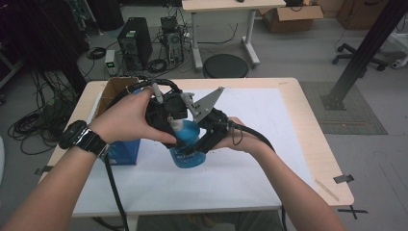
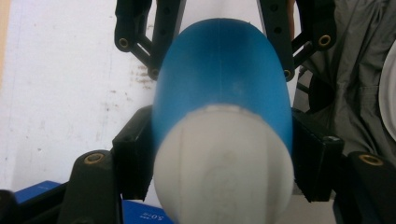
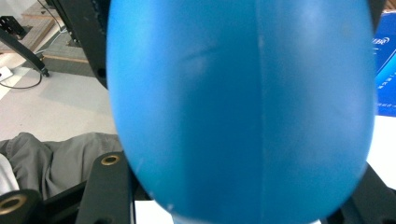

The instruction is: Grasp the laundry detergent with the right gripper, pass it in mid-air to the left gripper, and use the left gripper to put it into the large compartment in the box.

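2 grippers are meeting on 1 blue bottle [image 1: 188, 144] over the middle of the table [image 1: 288, 159], above its white mat [image 1: 250, 168]. The left gripper [image 2: 219, 154] is clamping the bottle near its white cap [image 2: 224, 172], the black jaws pressing each side. The right gripper [image 1: 204, 144] is reaching in from the other side; in the right gripper view the blue body is sitting between its jaws, though whether they are actually pinching it I cannot tell.

The bottle looks smooth and rounded, so it is probably the sort of thing that slides: if 1 hand is twisting or pulling while the other grips loosely, the bottle could rotate out or drop onto the mat. The 2 tools are also crowding each other, and their linkages could be knocking together.

Room is lying mostly to the person's right and toward the near edge, where the mat is bare. To the left, a blue box [image 1: 122, 151] and an open cardboard box [image 1: 113, 89] are standing near the left edge, narrowing any swing that way.
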{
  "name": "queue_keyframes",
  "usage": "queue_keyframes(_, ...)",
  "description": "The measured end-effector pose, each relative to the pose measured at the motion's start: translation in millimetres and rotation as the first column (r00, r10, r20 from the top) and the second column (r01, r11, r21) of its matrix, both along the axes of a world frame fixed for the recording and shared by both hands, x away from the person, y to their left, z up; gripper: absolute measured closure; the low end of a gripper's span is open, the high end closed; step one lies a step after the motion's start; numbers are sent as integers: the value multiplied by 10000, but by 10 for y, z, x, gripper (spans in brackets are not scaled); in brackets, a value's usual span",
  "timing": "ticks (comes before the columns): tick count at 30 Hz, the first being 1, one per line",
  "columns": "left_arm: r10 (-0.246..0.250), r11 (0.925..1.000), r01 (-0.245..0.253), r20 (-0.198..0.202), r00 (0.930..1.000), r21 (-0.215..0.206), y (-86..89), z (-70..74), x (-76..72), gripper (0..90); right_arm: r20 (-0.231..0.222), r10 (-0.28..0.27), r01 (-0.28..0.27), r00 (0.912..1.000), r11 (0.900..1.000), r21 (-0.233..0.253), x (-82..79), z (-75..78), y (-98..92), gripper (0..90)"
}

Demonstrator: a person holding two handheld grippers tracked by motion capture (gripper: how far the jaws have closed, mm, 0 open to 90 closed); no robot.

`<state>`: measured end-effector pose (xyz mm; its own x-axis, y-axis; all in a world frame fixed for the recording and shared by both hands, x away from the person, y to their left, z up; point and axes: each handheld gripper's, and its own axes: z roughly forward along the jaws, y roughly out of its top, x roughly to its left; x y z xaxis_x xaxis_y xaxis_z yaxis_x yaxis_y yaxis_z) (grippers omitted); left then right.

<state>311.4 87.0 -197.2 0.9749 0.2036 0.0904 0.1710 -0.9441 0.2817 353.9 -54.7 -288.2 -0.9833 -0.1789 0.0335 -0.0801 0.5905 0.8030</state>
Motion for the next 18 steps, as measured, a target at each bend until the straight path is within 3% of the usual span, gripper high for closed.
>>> queue_keyframes(11, 158, 9999, -158, -52, 9999, 39, -11, 17, 15, 377, -21, -53, 53, 10000, 10000, -52, 0, -3, -1, 425)
queue_keyframes(18, 358, 9994, -357, -299, 9989, 34, -29, 52, 38, 379, -291, 82, -81, 9995, 10000, 49, 15, 8, -12, 419)
